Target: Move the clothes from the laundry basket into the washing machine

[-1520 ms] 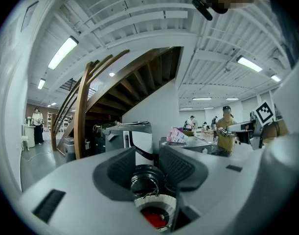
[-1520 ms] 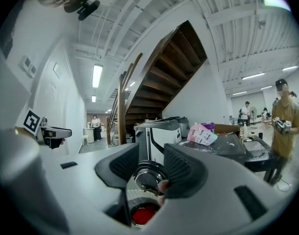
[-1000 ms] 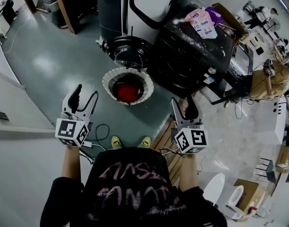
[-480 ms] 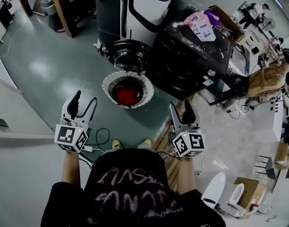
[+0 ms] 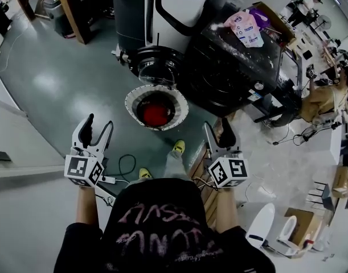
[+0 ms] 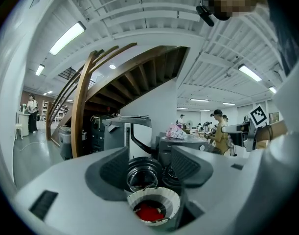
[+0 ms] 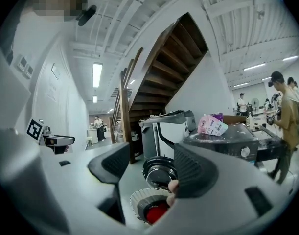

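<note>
A round white laundry basket (image 5: 179, 98) stands on the floor with a red cloth (image 5: 156, 114) inside. Just behind it is the dark washing machine (image 5: 230, 67), its round glass door (image 5: 156, 67) swung open. My left gripper (image 5: 98, 127) is held out left of the basket and nearer to me, open and empty. My right gripper (image 5: 218, 131) is right of the basket, also open and empty. Both gripper views look between spread jaws at the basket (image 6: 154, 202) (image 7: 142, 202), the red cloth (image 6: 149, 212) (image 7: 158, 213) and the door (image 6: 143, 174) (image 7: 160, 173).
A pink detergent bag (image 5: 245, 27) lies on top of the machine. A grey and white unit (image 5: 162, 10) stands behind the door. Wooden boards (image 5: 199, 164) lie by my right side, a cable (image 5: 123, 166) by my left. My yellow shoes (image 5: 178, 147) are near the basket. People stand at the right (image 5: 324, 95).
One foot has stepped forward toward the basket. Both grippers have shifted slightly with the body, their jaws as wide as before and empty.
</note>
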`<state>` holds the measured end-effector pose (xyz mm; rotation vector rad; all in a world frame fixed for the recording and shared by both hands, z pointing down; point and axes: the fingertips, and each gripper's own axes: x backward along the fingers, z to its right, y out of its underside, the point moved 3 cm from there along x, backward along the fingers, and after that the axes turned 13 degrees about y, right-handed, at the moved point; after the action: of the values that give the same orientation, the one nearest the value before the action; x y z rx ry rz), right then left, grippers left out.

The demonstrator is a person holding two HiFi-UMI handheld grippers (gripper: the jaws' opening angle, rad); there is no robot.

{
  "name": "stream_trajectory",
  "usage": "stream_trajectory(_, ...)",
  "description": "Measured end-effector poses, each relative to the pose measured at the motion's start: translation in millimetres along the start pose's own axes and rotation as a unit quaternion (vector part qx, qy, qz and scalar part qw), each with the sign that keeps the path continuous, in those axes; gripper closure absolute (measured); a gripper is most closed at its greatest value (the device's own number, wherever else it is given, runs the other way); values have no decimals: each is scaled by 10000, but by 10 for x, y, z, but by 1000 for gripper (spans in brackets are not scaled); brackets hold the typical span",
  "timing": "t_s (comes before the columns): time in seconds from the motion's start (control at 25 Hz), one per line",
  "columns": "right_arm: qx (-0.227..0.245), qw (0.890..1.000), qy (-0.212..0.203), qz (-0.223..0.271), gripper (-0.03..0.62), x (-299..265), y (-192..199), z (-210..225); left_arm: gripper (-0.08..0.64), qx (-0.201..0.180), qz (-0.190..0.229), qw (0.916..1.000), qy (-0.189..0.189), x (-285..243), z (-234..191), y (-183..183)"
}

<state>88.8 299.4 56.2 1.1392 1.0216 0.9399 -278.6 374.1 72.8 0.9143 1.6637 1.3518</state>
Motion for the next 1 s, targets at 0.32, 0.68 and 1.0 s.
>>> stream_trajectory(0.32,-179,9996,-11,-230,305,-580,162,237,288,68,-237,9996,117,-606,-115,67)
stream_trajectory(0.68,-358,9974,-63,-616,310,-1568,312,818,288,91,-631,9979,115,-1658,-245,97)
stream_trajectory(1.0,-362,9962,-402,-685,310,-2438,180,1277,288,196,-778,9968,-14,-2552,-175,-53)
